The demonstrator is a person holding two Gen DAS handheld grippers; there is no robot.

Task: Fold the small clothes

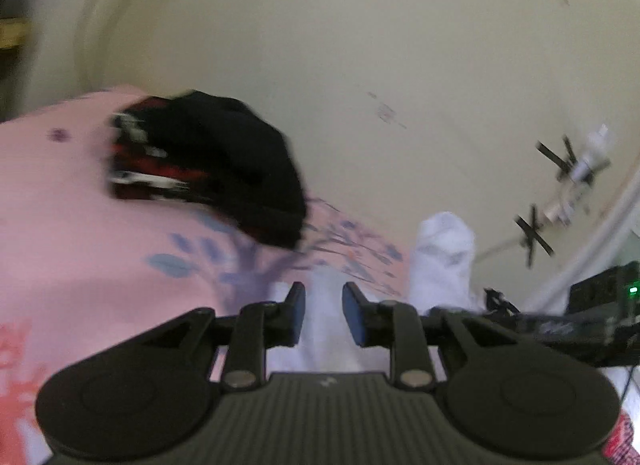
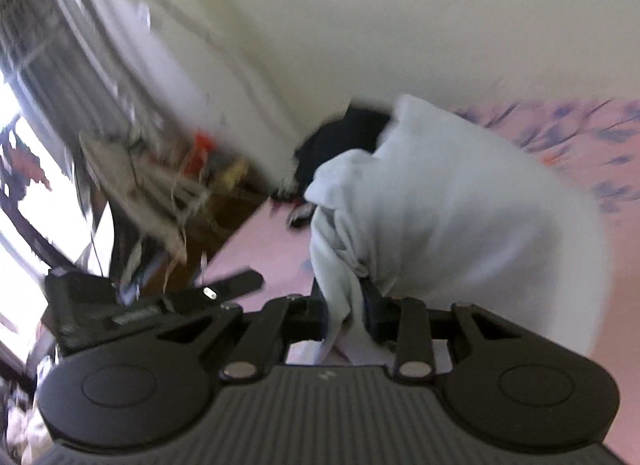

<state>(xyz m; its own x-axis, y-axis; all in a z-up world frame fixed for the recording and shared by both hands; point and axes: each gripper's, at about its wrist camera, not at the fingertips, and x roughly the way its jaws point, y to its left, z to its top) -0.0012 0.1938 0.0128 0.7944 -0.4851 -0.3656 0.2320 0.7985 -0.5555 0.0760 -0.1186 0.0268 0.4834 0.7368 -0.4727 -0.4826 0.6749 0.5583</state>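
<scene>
In the right wrist view the right tool (image 2: 347,319) is clenched on a bunched fold of the white garment (image 2: 452,217). The cloth rises from the pads and billows up and to the right, its long axis running away from the camera over the pink sheet (image 2: 256,249). In the left wrist view the left tool (image 1: 323,315) is released, its blue pads (image 1: 298,313) apart, with white cloth lying below and between them but not pinched. Just right of it, a white sock-like piece (image 1: 444,253) stands upright, tip pointing up. Farther off, a black garment (image 1: 224,161) with a red and white patterned edge lies on the sheet near the cream wall (image 1: 360,45).
</scene>
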